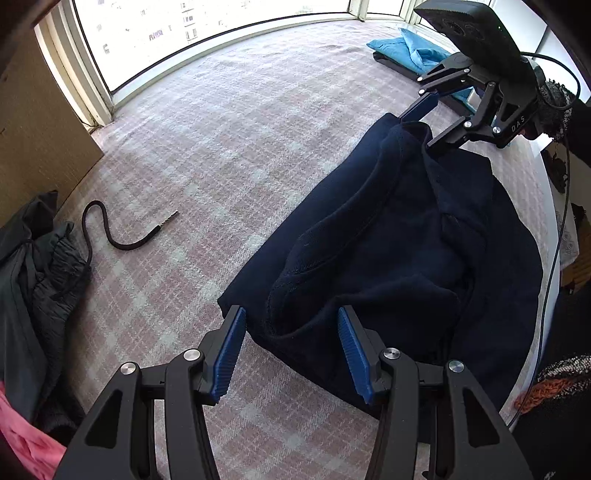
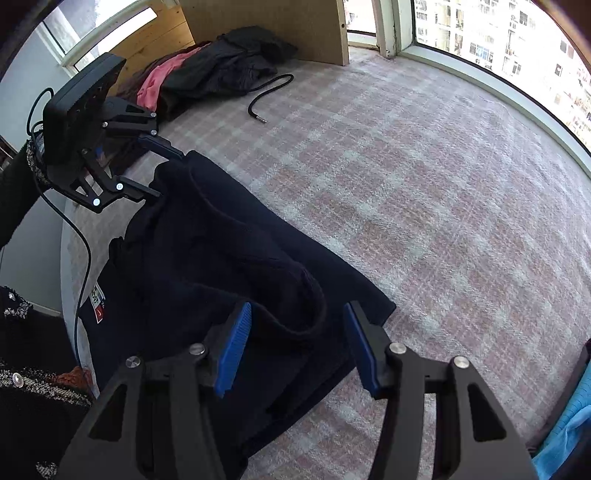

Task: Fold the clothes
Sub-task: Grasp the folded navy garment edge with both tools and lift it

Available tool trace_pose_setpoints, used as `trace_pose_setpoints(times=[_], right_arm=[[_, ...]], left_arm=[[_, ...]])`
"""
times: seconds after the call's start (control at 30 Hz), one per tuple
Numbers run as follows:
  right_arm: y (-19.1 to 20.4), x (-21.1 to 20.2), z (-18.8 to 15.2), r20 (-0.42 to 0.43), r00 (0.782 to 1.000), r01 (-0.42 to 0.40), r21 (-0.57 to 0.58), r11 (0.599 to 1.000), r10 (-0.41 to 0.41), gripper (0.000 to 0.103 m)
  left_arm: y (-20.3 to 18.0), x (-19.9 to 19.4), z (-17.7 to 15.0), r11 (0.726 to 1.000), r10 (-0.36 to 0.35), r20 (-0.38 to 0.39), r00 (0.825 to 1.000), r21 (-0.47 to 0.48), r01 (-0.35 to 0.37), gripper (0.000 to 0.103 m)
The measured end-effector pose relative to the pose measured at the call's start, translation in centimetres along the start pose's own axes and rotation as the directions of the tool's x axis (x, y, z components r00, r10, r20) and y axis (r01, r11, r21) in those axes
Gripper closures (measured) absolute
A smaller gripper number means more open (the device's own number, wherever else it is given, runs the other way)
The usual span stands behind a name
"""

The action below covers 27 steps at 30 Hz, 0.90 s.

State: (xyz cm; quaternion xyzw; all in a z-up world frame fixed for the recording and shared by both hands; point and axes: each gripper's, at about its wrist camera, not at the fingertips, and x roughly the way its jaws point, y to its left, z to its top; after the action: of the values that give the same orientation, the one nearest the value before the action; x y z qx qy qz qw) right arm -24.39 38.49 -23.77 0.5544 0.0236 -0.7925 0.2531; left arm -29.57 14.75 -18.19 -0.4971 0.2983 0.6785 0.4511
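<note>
I looked at the dark blue sweater (image 1: 399,236) first, because everything else sat around it. It lay in a long bunched heap on the pink checked blanket (image 1: 229,147), close to the blanket's near edge. Its long way ran from my left tongs (image 1: 291,350) at one end to my right tongs (image 2: 295,350) at the other end. So each tong had its own end, and neither was nearer to the whole thing.

My left tongs were spread wide. One end of the sweater sat right between the blue pads (image 1: 231,350), but the pads did not squeeze it. My right tongs were spread wide too, with a rolled edge of the sweater lying between them. I could see both tongs standing apart from the far camera as well.

The sweater was doubled over itself, with thick soft rolls on top. A small label (image 2: 98,304) showed on the part nearest the person. I could not tell if it was half folded or just dropped there.

Away from the sweater, toward the wooden board (image 2: 266,26), lay a pile of dark clothes (image 2: 221,74) with something pink (image 2: 155,79). A black cord (image 1: 122,229) lay between that pile and the sweater. Past the other end sat a folded light blue cloth (image 1: 410,51). Big windows (image 1: 207,22) ran along the far side.
</note>
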Motion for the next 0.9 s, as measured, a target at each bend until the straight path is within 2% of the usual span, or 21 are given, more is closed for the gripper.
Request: trace_pose_setpoints(times=[0.03,0.07,0.1,0.23,0.4,0.53,0.73,0.9], right_arm=[[0.1,0.0,0.1,0.002,1.0,0.002,-0.01,1.0,-0.002,0.058],[0.2,0.1,0.1,-0.001,1.0,-0.006,-0.013,1.0,0.006,0.067],[0.3,0.2,0.2,-0.005,1.0,-0.018,-0.017,1.0,0.017,0.072],[0.1,1.2,0.5,-0.06,0.998,-0.029,-0.019,0.999,0.028,0.076],[0.6,1.1,0.7,-0.064,0.998,-0.02,-0.044,0.999,0.017,0.091],[0.7,0.3,0.9,-0.048,0.999,-0.023,-0.035,0.999,0.021,0.094],[2.0,-3.9,0.6,0.042,0.999,-0.032,-0.007,0.999,0.033,0.095],[5.8,-8.6,-1.6,0.089,0.995,-0.049,0.004,0.999,0.048,0.095]], left_arm=[[0.0,0.0,0.0,1.0,0.0,0.001,1.0,0.007,0.0,0.056],[-0.1,0.1,0.1,1.0,0.0,0.001,1.0,0.013,0.0,0.056],[-0.1,0.1,0.1,1.0,0.001,0.001,1.0,0.018,-0.001,0.06],[-0.3,-0.2,0.1,0.999,0.011,0.0,1.0,0.037,-0.011,0.069],[-0.8,-0.7,-0.1,0.998,0.002,0.01,1.0,0.06,-0.003,0.077],[-1.2,-1.1,-0.3,0.997,-0.023,0.022,0.999,0.076,0.022,0.089],[-2.9,-3.2,-1.8,0.994,-0.06,0.064,0.996,0.095,0.053,0.091],[-5.4,-5.8,-3.9,0.991,-0.105,0.09,0.99,0.094,0.097,0.091]])
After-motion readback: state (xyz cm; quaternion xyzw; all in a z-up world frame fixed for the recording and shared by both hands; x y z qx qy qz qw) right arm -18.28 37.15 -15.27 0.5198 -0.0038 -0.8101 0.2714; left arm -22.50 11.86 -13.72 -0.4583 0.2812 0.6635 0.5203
